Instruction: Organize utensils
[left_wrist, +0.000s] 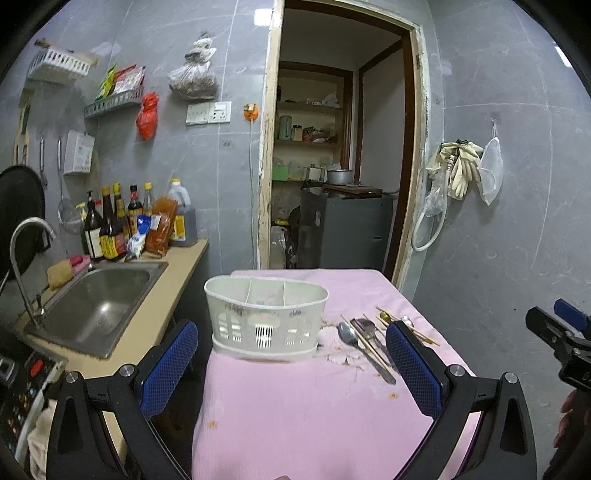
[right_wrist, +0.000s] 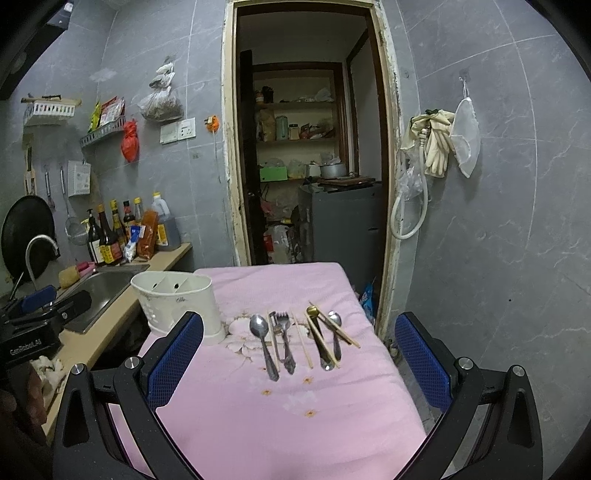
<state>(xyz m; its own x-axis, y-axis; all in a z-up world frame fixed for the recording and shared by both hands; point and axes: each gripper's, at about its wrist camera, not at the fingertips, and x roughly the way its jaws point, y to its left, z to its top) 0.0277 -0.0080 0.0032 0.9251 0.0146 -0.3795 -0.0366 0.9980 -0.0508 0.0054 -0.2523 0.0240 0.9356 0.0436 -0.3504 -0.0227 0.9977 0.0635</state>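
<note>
we hold both fingers released: left fingers (left_wrist: 291, 363) before the caddy (left_wrist: 266, 317), right fingers (right_wrist: 299, 354) before the utensils (right_wrist: 295, 339).

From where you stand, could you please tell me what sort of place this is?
It looks like a small home kitchen. A steel sink with a tap sits in a counter, sauce bottles crowd the wall behind it, and a doorway opens onto pantry shelves.
</note>
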